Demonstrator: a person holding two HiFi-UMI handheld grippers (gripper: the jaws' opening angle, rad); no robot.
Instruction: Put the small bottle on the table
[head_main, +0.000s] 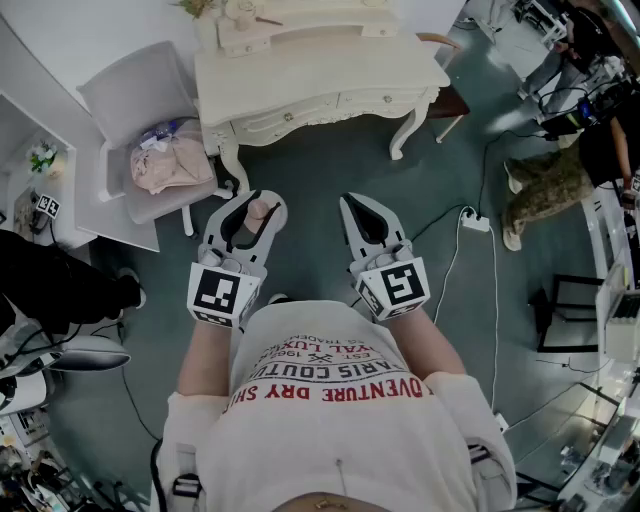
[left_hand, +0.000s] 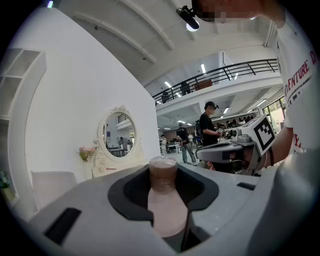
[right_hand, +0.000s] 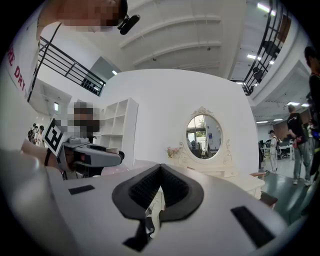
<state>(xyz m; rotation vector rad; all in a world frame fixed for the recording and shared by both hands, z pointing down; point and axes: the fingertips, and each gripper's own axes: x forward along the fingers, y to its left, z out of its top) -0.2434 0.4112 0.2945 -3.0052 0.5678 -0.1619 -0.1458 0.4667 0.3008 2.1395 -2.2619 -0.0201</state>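
Jaws on the L gripper (head_main: 250, 203) clamped round the small bottle (left_hand: 164, 200), R gripper (right_hand: 159, 172) pinched together w/ nothing in it, bottle's midair, table (head_main: 300, 70) at its 12 o'clock.

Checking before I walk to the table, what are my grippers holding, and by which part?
The left gripper holds the small bottle by its body, cap toward the jaw tips. The right gripper is shut and empty.
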